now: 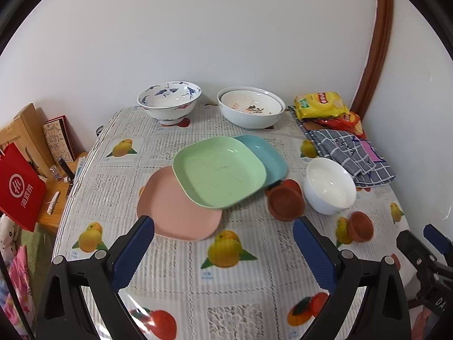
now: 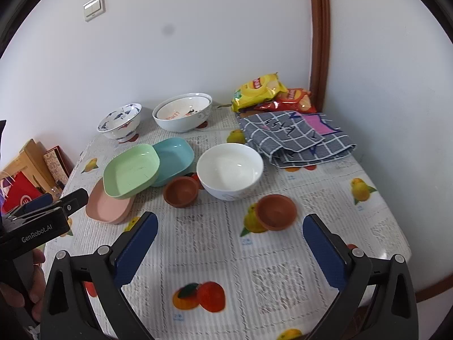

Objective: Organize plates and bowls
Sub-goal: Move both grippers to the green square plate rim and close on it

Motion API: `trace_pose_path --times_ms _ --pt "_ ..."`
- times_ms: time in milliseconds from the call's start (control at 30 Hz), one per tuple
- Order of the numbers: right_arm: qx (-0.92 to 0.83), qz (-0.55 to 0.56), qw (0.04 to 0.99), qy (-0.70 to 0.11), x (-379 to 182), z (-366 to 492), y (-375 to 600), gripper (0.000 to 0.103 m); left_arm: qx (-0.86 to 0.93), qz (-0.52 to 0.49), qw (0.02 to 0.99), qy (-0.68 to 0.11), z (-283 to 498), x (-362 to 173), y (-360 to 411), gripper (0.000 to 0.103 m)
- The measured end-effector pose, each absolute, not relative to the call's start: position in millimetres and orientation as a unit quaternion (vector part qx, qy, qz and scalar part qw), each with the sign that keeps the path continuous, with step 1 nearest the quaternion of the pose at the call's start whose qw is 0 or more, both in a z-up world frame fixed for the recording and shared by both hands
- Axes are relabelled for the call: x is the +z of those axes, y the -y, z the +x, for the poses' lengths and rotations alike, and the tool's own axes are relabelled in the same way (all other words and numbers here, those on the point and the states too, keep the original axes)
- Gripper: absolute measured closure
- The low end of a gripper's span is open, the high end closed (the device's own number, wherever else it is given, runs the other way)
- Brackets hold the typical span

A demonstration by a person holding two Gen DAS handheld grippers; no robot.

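Note:
A green plate [image 1: 220, 170] lies tilted across a pink plate [image 1: 175, 212] and a blue plate [image 1: 269, 155] mid-table; the three also show in the right wrist view: green [image 2: 131, 170], pink [image 2: 109, 205], blue [image 2: 174, 158]. A white bowl [image 1: 329, 185] [image 2: 229, 170] stands to their right, with two small brown bowls [image 1: 286, 201] [image 1: 361, 226] near it. A blue-patterned bowl [image 1: 169, 102] and two nested bowls [image 1: 250, 107] stand at the back. My left gripper [image 1: 223, 235] is open and empty before the pink plate. My right gripper [image 2: 230, 232] is open and empty near a brown bowl [image 2: 276, 212].
A checked cloth [image 2: 294, 138] and snack bags [image 2: 260, 90] lie at the back right by the wall. A side table with a red bag [image 1: 19, 187] and books stands left of the table. The fruit-print tablecloth [image 1: 226, 283] covers the table.

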State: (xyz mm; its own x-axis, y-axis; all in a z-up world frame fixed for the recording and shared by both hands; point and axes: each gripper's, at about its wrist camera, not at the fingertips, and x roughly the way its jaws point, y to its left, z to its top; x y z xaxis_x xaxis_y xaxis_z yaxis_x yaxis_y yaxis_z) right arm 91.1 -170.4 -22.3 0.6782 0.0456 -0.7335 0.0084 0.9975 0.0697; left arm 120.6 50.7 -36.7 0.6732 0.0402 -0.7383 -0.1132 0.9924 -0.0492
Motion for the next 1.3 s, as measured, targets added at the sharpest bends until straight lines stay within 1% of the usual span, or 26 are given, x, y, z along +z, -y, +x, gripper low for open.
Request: trace_pose_path --times_ms 67,200,267,300,367,500,567,667,767,833,900,933,967,1067,1133,1200,1300 --pt "0.022 0.038 0.912 -0.407 -24 105 165 0.008 0.05 -0.043 0.912 -0.406 131 -40 -57 0.007" --pt "0.05 0.05 0.907 -0.415 -30 135 153 0.014 0.072 -0.044 0.908 -0.411 152 -49 -71 0.007" --pt "0.059 0.053 0.904 -0.42 -33 149 146 0.021 0.077 -0.044 0.906 -0.414 159 -54 -77 0.007" --pt "0.062 0.053 0.902 -0.424 -36 158 140 0.023 0.079 -0.045 0.905 -0.416 164 -56 -80 0.007" --pt "0.067 0.047 0.899 -0.429 -40 169 131 0.03 0.085 -0.045 0.903 -0.419 176 -62 -86 0.007" --pt "0.089 0.029 0.894 -0.439 -54 192 106 0.034 0.087 -0.042 0.899 -0.427 197 -73 -96 0.007" --pt "0.099 0.026 0.887 -0.45 -66 208 95 0.042 0.088 -0.042 0.897 -0.43 207 -78 -100 0.007" --pt "0.103 0.026 0.882 -0.458 -74 217 89 0.045 0.084 -0.047 0.894 -0.438 222 -87 -107 0.008" --pt "0.11 0.026 0.879 -0.463 -86 230 81 0.045 0.081 -0.057 0.889 -0.447 238 -97 -113 0.017" --pt "0.114 0.034 0.875 -0.47 -95 239 77 0.046 0.075 -0.061 0.885 -0.454 249 -104 -116 0.019" --pt "0.119 0.036 0.87 -0.476 -104 245 73 0.05 0.072 -0.059 0.884 -0.457 257 -110 -117 0.027" --pt "0.119 0.035 0.869 -0.479 -107 248 71 0.053 0.071 -0.058 0.884 -0.459 262 -112 -118 0.029" --pt "0.12 0.032 0.866 -0.485 -114 254 66 0.055 0.069 -0.059 0.883 -0.461 266 -115 -119 0.032" --pt "0.117 0.032 0.864 -0.489 -120 260 64 0.055 0.069 -0.06 0.881 -0.464 276 -124 -122 0.034" --pt "0.116 0.036 0.862 -0.492 -125 266 62 0.057 0.067 -0.064 0.879 -0.468 282 -130 -125 0.037" --pt "0.117 0.034 0.86 -0.495 -128 270 58 0.057 0.065 -0.069 0.876 -0.472 287 -134 -128 0.043" --pt "0.118 0.034 0.858 -0.499 -133 275 53 0.058 0.063 -0.073 0.876 -0.474 292 -138 -132 0.045"
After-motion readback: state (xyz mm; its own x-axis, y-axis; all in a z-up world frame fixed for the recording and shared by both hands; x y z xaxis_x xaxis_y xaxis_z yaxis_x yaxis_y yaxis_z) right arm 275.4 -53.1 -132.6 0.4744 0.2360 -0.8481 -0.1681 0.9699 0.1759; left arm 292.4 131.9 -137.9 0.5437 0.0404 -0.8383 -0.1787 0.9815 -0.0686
